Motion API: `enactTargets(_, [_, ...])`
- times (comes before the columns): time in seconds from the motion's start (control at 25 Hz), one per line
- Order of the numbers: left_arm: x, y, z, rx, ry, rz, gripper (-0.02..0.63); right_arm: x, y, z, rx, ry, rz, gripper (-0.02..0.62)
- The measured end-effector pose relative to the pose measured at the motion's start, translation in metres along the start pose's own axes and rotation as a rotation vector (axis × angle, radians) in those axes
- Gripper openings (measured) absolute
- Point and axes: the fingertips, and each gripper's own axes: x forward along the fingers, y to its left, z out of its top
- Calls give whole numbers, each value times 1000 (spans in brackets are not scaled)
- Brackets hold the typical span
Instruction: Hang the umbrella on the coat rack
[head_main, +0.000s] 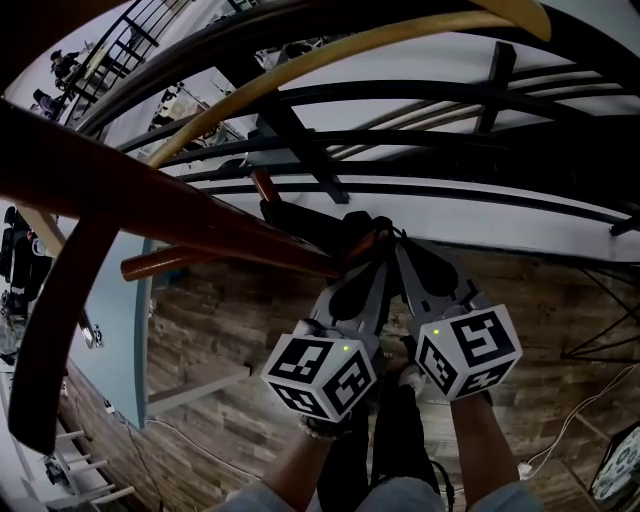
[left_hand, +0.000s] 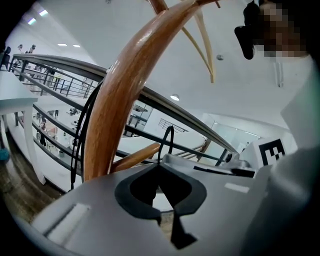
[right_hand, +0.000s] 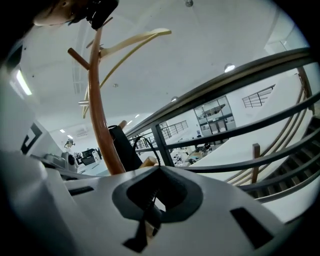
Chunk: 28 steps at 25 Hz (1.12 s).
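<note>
The folded black umbrella hangs slanted in front of my grippers, its brown wooden end pointing up left. The coat rack's dark wooden arm crosses just left of it, with a short peg below and a pale curved arm above. Both grippers meet at the umbrella's near end. My left gripper is shut on the umbrella's thin black cord loop, beside the rack's curved arm. The right gripper is shut on the same cord loop, with the umbrella's fabric behind it.
A black metal railing runs across behind the rack. Below lies a wood-plank floor, with a light blue table at the left and cables at the lower right. The rack's upright post rises left of the right gripper.
</note>
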Motion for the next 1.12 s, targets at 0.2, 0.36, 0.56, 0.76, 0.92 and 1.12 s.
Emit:
enactTargets(0.2, [6,6,-3,6,5,29,5,11,-4,-5,-9,26,15,0])
enactTargets(0.36, [8,11,-8,6,16,45,5,17,-4,-10,-13,47,28,-2])
enactTargets(0.56, [8,15,-14,20,30,67,5,22,-1,-18,-18,82,53,-1])
enactTargets(0.76, [7,25,-21,25,42,90,5,28,5,-28,-27,112,81,-1])
enactTargets(0.92, [5,28,-25,27,48,98,5,30,8,-33,-34,129,91,0])
enactTargets(1.12, [5,28,-21,28,39,95,5,30,6,-29,-20,113,80,-2])
